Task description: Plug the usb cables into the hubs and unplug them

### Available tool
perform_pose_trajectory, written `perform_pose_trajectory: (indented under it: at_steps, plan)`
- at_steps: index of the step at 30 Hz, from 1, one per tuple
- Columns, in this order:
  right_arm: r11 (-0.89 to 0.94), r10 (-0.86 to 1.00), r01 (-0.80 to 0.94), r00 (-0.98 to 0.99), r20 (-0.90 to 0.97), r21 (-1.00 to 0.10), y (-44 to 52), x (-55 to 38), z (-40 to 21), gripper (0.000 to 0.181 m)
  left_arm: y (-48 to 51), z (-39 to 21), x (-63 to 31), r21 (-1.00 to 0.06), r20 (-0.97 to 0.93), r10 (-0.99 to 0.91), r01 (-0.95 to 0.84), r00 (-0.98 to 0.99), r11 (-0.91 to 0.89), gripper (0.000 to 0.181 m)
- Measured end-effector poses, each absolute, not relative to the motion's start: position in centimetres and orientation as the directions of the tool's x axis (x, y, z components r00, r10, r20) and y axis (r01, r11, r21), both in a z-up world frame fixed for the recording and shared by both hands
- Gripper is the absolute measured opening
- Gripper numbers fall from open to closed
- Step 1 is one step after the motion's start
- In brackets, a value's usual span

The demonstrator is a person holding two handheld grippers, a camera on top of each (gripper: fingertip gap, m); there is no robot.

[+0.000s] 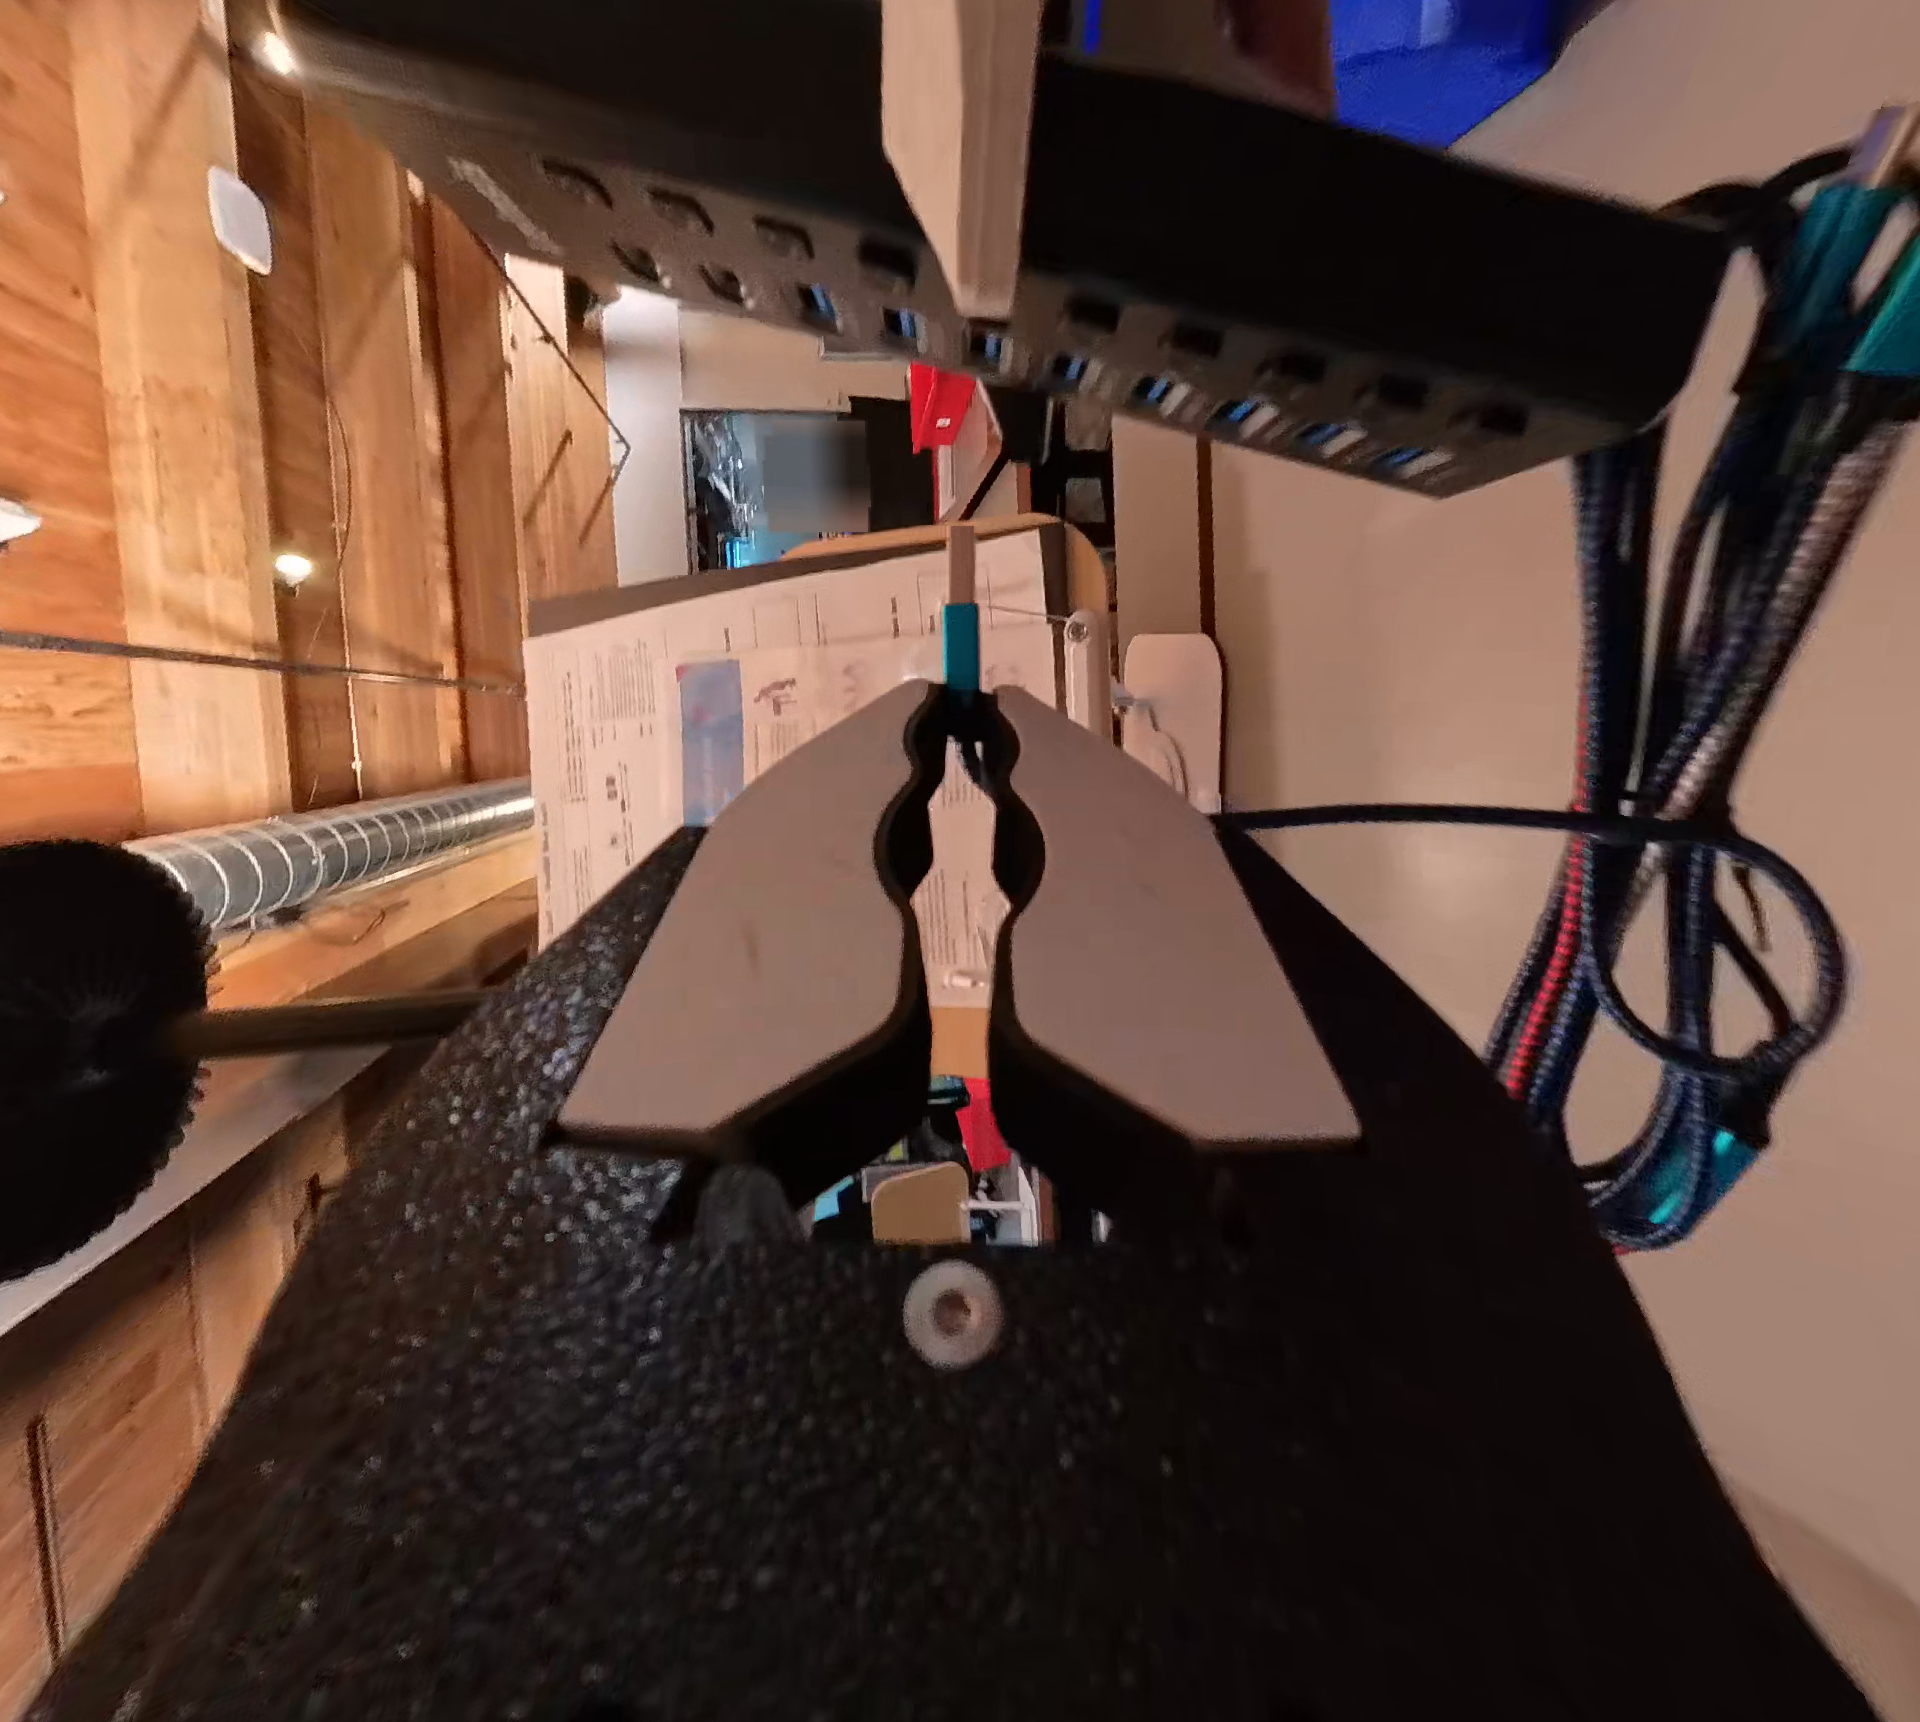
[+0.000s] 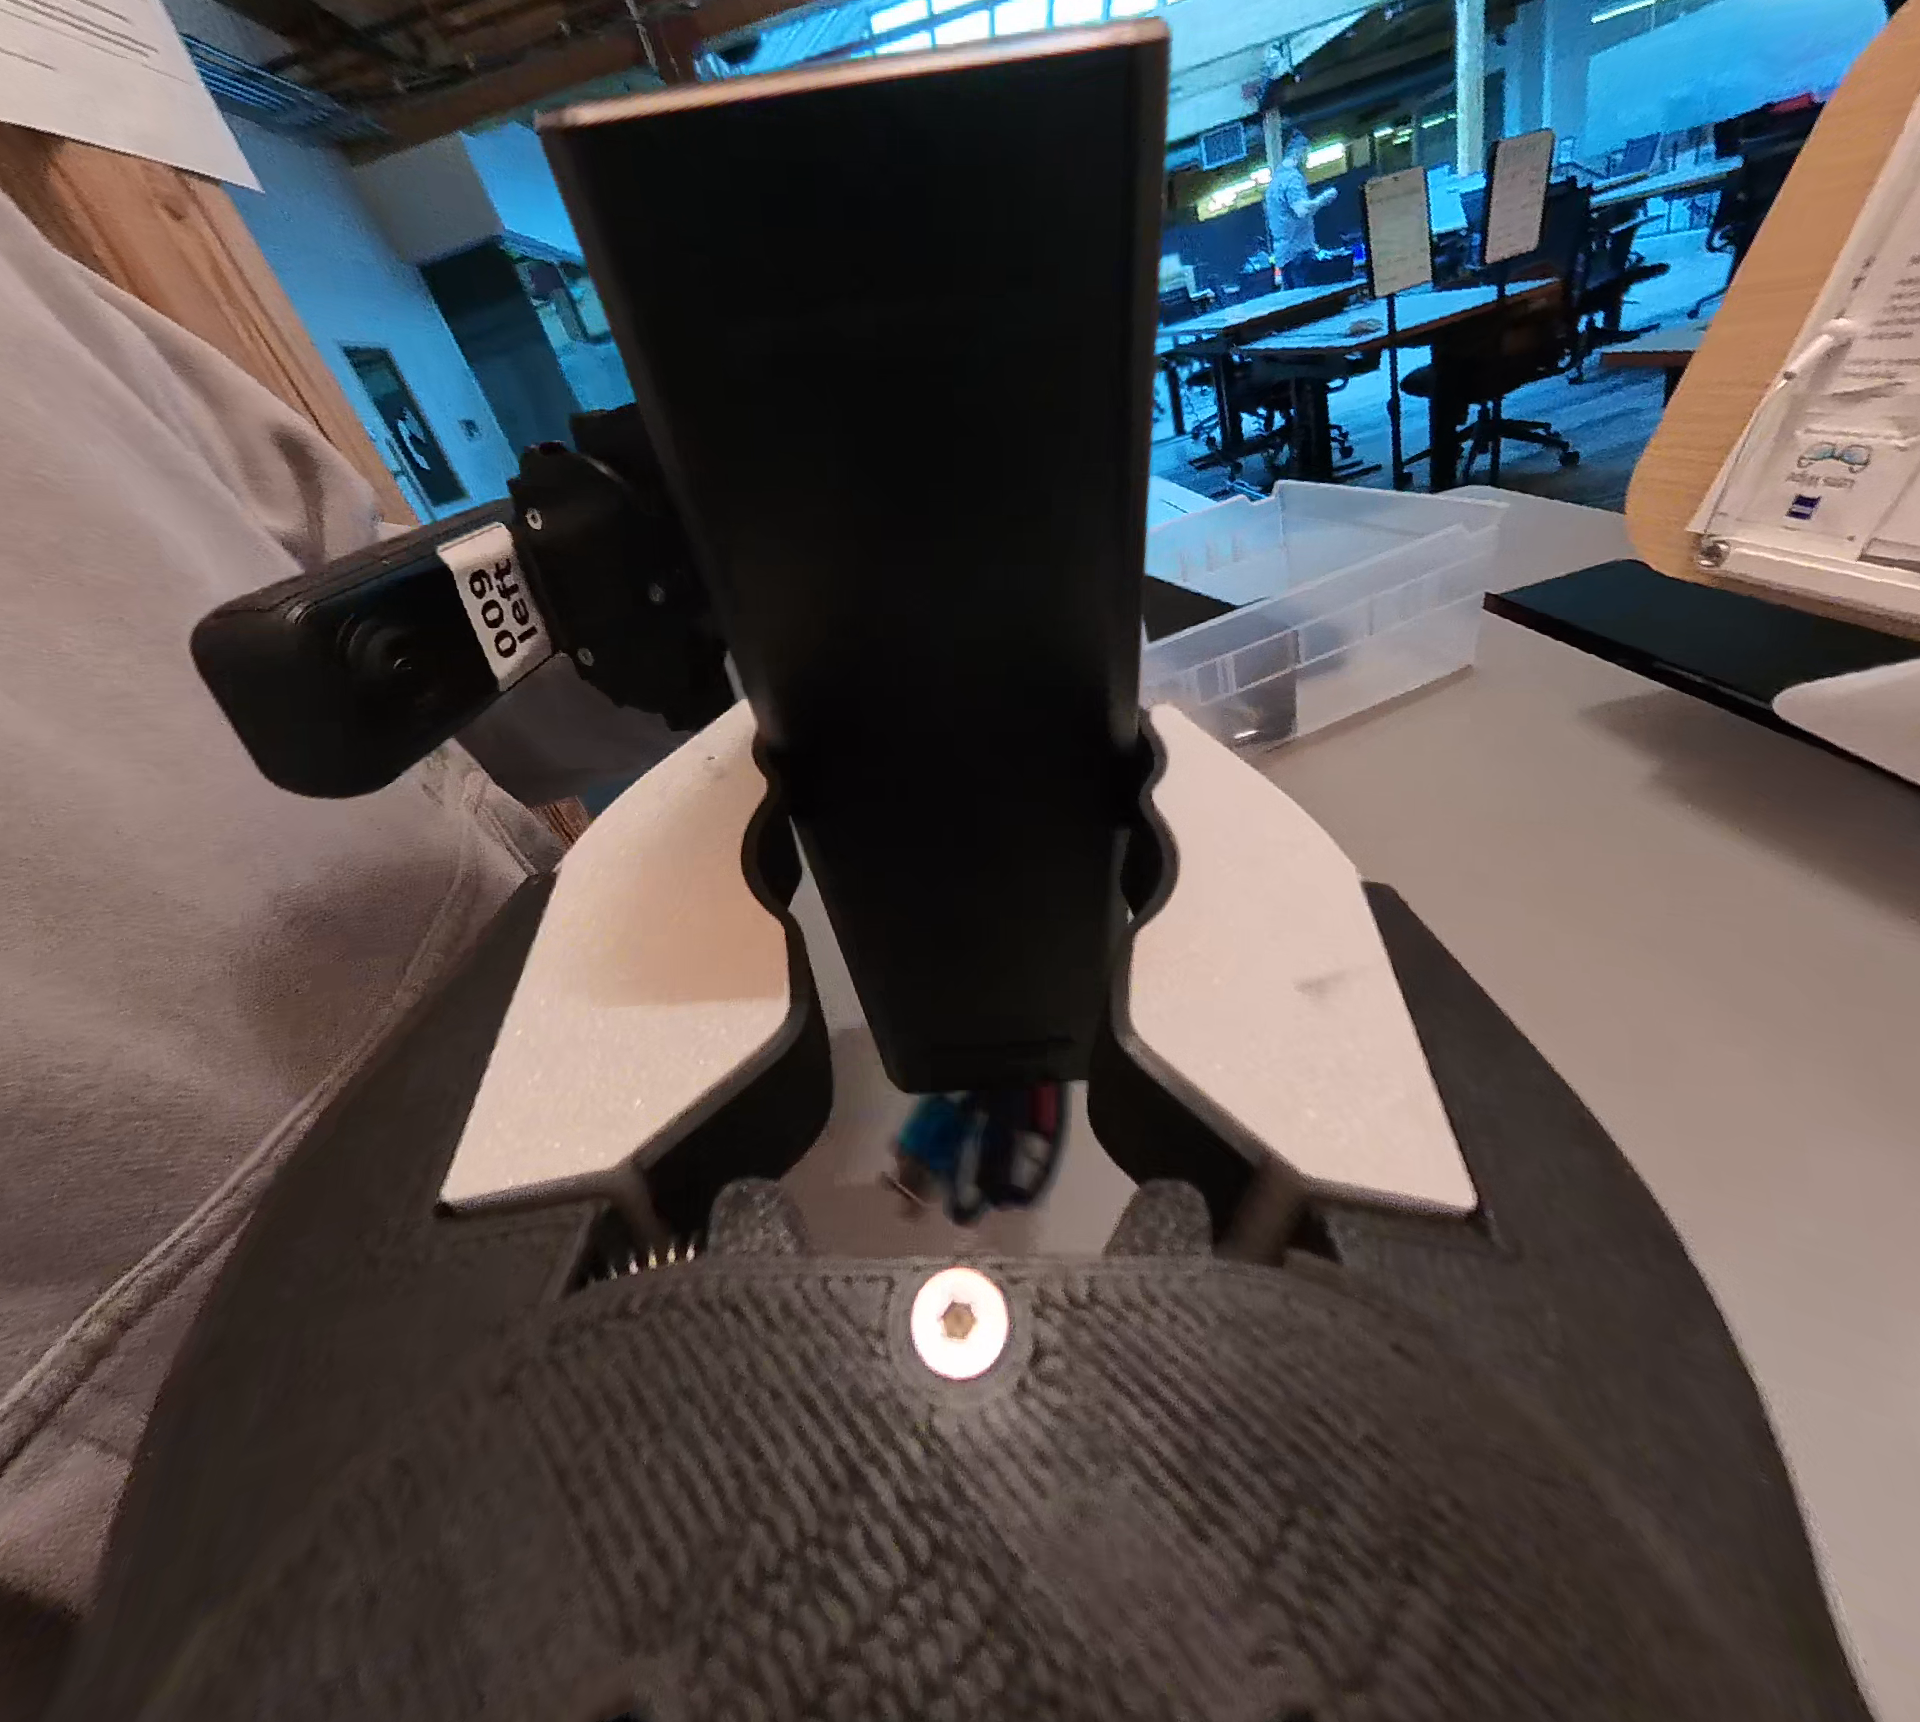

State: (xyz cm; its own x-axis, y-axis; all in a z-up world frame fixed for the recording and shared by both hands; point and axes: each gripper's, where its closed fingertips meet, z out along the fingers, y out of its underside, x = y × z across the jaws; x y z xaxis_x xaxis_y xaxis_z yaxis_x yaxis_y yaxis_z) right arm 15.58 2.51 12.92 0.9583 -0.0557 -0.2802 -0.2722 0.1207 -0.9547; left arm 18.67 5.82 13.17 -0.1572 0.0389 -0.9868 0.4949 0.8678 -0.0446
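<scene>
In the left wrist view my left gripper (image 1: 961,708) is shut on a teal USB plug (image 1: 960,649). Its metal tip points forward, a short way from the port row of a long black hub (image 1: 623,72) and not touching it. The plug's dark cable (image 1: 1455,815) loops off to the right. A beige finger of my right gripper (image 1: 956,114) clamps across the hub. In the right wrist view my right gripper (image 2: 956,747) is shut on the black hub (image 2: 883,477), which stands upright between the fingers. A bundle of braided cables (image 1: 1704,737) hangs from the hub's right end.
The left gripper's camera (image 2: 395,654) shows behind the hub. A person's grey sleeve (image 2: 177,737) fills the left. A clear plastic bin (image 2: 1340,602) sits on the grey table (image 2: 1558,945). A clipboard with papers (image 2: 1818,425) stands at the right. A blue bin (image 1: 1455,10) lies beyond the hub.
</scene>
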Motion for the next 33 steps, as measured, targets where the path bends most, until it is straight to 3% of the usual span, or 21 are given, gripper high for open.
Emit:
perform_pose_trajectory:
  at_steps: [18, 29, 33]
  plan:
    - [-0.021, -0.035, -0.280, 0.960, -0.280, -0.960, 3.8, 15.3, 11.2, 0.062, 4.7, 11.4, 17.9, -0.069, -0.961, 0.083, 0.518, -0.264, 0.853, 0.006]
    - [-0.062, 0.000, -0.312, 0.950, -0.313, -0.948, 4.6, 15.2, 10.5, 0.062, 5.0, 11.0, 17.8, 0.013, -0.950, 0.174, 0.524, -0.259, 0.852, 0.005]
    - [-0.064, 0.009, -0.315, 0.949, -0.316, -0.947, 4.8, 15.1, 10.5, 0.062, 4.8, 10.8, 17.6, -0.075, -0.941, 0.107, 0.507, -0.321, 0.859, 0.005]
